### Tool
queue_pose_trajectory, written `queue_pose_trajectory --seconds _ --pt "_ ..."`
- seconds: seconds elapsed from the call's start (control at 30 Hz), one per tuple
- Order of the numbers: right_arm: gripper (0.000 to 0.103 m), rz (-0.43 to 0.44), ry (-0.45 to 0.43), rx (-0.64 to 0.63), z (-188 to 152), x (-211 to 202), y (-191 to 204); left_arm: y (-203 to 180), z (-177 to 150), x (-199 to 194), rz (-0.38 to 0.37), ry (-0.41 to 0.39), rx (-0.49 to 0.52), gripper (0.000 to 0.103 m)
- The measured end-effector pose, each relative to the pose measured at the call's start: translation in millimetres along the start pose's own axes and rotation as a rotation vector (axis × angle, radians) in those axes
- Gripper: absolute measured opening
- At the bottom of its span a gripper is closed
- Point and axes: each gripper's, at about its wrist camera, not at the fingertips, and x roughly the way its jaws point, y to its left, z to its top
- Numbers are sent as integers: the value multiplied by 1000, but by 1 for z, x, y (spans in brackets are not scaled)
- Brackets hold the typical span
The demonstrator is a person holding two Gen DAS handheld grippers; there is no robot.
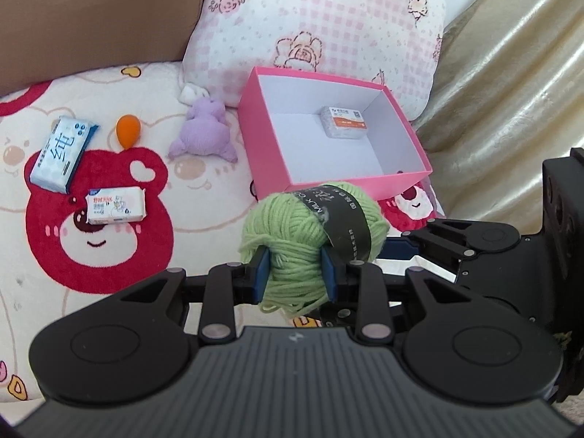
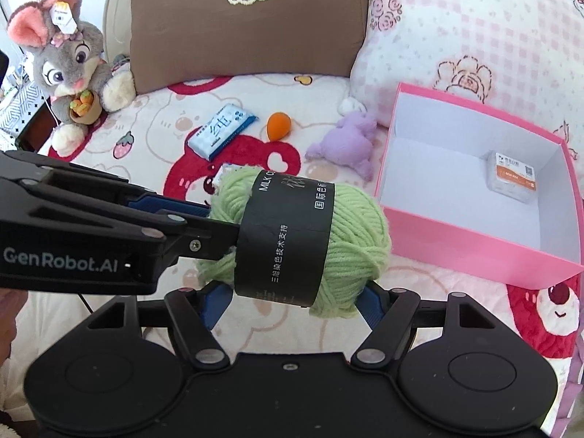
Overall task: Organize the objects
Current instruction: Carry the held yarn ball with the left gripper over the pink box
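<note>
— Green yarn (image 1: 314,233), one ball with a black band: who has it?

— The left claw (image 1: 296,273) is clamped on it, blue pads pressed into the strands, holding it above the bed (image 1: 204,197), just in front of the box (image 1: 339,179). The right claw (image 2: 292,304) sits spread around the same ball; its pads look to touch the yarn, but I cannot tell if it grips.

— What else?

— One pink box, open, with one small packet (image 1: 344,123) inside. On the bed: two tissue packs (image 1: 62,153) (image 1: 116,205), one orange egg (image 1: 127,130), one purple plush (image 1: 206,129). One grey rabbit (image 2: 71,62) by the brown pillow (image 2: 244,18).
</note>
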Motion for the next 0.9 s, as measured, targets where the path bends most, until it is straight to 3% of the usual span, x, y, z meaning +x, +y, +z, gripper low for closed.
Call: queue_pose_trajectory --seconds 0.4,0.9 --pt "77 -36 -50 43 1 -39 -36 -52 21 2 -51 -23 96 28" --pt "77 -109 -214 81 -31 -53 -84 -100 37 37 -97 -20 162 29"
